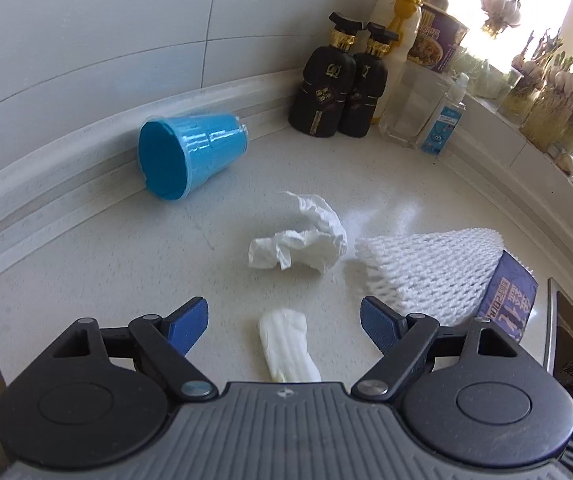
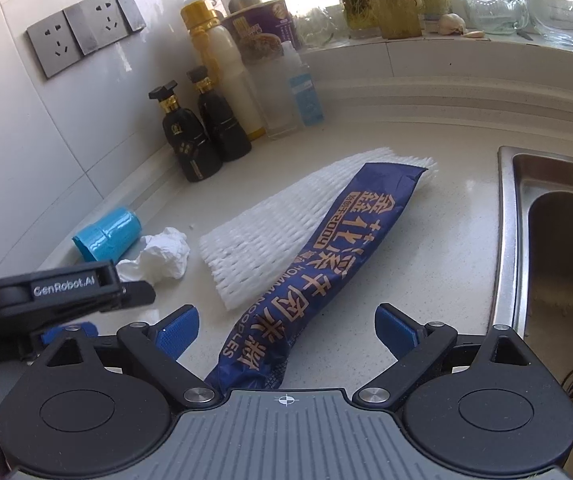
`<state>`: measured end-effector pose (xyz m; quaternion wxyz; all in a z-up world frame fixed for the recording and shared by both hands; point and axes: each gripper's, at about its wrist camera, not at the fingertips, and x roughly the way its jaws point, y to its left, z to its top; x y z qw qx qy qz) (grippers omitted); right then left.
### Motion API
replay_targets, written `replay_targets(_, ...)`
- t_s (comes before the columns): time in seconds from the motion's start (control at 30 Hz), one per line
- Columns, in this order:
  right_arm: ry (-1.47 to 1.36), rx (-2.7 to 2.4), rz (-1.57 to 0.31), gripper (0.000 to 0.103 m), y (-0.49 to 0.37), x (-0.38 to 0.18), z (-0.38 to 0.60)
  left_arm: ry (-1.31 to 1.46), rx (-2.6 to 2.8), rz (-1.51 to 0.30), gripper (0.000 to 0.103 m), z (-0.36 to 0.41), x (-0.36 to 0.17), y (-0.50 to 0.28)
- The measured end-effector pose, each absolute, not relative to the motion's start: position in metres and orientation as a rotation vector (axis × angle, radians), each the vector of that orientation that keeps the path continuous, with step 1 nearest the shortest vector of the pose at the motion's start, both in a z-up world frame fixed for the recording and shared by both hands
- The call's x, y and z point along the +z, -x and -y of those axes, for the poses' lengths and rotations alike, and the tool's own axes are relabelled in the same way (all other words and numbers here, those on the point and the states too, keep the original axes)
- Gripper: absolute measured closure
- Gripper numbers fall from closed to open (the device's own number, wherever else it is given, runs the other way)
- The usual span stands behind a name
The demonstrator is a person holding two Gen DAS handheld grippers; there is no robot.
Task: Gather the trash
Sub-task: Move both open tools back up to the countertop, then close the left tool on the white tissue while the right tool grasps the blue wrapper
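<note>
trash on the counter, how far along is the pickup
Nothing looks collected yet. The left gripper is open around a small white wad, pads not touching it; the right gripper is open over the blue noodle wrapper. Still lying on the counter: the crumpled tissue, the white foam net and the tipped blue cup. No bin shows in either view.

Blue cup (image 1: 192, 156), white crumpled tissue (image 1: 302, 246), white mesh-patterned foam net (image 2: 282, 228), navy gold-lettered wrapper (image 2: 318, 264)

Pale scrap (image 1: 287, 344) between open left claw (image 1: 284, 322)
</note>
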<state>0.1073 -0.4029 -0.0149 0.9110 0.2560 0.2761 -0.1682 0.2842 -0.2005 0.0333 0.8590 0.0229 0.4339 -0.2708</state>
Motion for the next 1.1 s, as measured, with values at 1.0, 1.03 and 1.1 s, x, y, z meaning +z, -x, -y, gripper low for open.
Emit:
replay_targets(1.0, -0.764, -0.263, -0.552, 0.067, -0.106, -0.034, 0.423, -0.123, -0.567, -0.916, 0.088, 0.240, 0.038, -0.309)
replay_targets(1.03, -0.781, -0.253, -0.544, 0.069, -0.105, -0.034, 0.424, -0.132, -0.574, -0.908, 0.089, 0.238, 0.040, -0.307)
replay_targets(1.1, -0.806, -0.250, -0.524, 0.075, -0.101, -0.032, 0.428, -0.145, -0.582, -0.897, 0.089, 0.232, 0.045, -0.303)
